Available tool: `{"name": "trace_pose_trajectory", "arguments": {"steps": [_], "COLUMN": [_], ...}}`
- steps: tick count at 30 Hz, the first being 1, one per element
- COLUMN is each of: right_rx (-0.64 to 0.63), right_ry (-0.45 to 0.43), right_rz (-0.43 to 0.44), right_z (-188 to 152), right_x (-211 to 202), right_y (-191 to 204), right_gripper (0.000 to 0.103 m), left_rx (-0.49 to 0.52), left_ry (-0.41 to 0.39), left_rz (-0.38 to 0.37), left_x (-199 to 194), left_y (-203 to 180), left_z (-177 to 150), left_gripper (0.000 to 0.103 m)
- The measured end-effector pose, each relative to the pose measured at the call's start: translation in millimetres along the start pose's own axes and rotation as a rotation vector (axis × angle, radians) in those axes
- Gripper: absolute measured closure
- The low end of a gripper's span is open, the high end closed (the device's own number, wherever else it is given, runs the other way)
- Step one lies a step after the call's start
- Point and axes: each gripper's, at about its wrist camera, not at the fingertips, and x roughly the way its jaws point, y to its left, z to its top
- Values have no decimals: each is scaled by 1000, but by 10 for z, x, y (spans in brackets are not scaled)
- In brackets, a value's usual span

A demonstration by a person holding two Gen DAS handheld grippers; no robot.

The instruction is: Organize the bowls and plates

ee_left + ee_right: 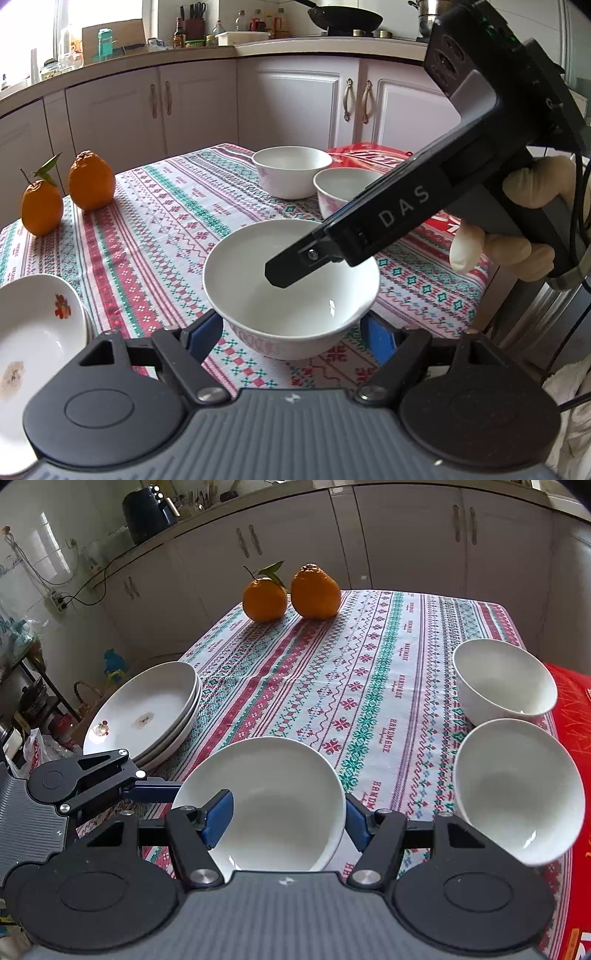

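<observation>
The near bowl (266,805) sits on the tablecloth (369,672), between both open grippers: right gripper (288,819) has one finger inside the rim, left gripper (291,332) flanks it untouched

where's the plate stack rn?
The plate stack sits at the table's left edge in the right wrist view, left of the near bowl and just beyond the left gripper; the oranges stand at the far edge.
</observation>
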Motion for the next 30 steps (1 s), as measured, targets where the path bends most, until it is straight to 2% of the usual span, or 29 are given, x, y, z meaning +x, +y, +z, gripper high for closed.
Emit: {"name": "trace_pose_trajectory", "arguments": {"steps": [18, 21, 23, 25, 30], "right_rx": [23, 24, 10, 1, 24], "right_ry": [3, -8, -27, -43, -38], "right_rz": [15, 29, 13, -5, -2], "right_z": [16, 10, 2, -3, -40], "right_x": [105, 100, 77, 48, -19], "right_y": [-19, -4, 22, 33, -9], "right_gripper": [33, 20, 3, 0, 0], "left_rx": [-31, -31, -28, -32, -43], "left_ry": [15, 14, 14, 9, 18], "left_rz": [-6, -11, -10, -8, 5], "left_x": [28, 32, 24, 2, -49], "left_y": [78, 79, 69, 69, 77], "left_z": [-15, -29, -32, -32, -34], "left_gripper": [22, 20, 11, 7, 7]}}
